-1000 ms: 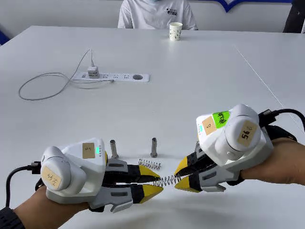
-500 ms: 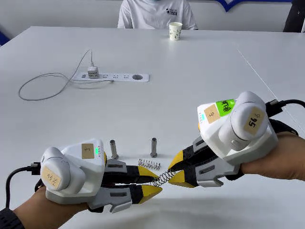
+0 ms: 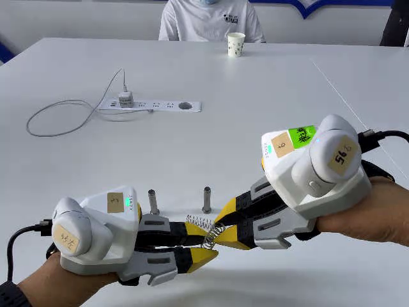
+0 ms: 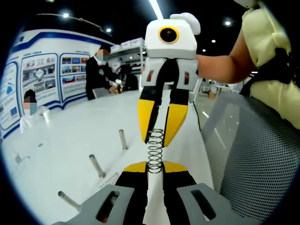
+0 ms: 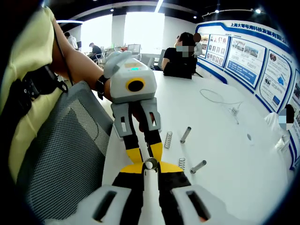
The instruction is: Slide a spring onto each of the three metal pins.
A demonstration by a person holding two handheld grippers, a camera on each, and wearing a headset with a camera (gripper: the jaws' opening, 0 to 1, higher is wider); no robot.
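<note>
A small steel spring (image 3: 211, 235) hangs between the two grippers, just above the white table (image 3: 268, 96). My left gripper (image 3: 203, 243) is shut on its near end, seen in the left gripper view on the spring (image 4: 155, 150). My right gripper (image 3: 220, 231) is shut on the other end (image 5: 151, 163), tip to tip with the left. Two upright metal pins (image 3: 153, 201) (image 3: 207, 198) stand just behind the jaws. The left gripper view has three pins (image 4: 123, 139) (image 4: 97, 165) (image 4: 69, 200). A loose spring (image 3: 197, 222) lies by the jaws.
A white power strip (image 3: 150, 103) with a plugged charger and looped cable lies at mid-left. A paper cup (image 3: 236, 43) stands at the far edge, in front of a seated person (image 3: 208, 19). A second loose spring (image 5: 168, 139) lies near a pin (image 5: 185, 134).
My right gripper has moved left toward the left gripper, and the spring between them now looks shorter and bunched. The left gripper has stayed put.
</note>
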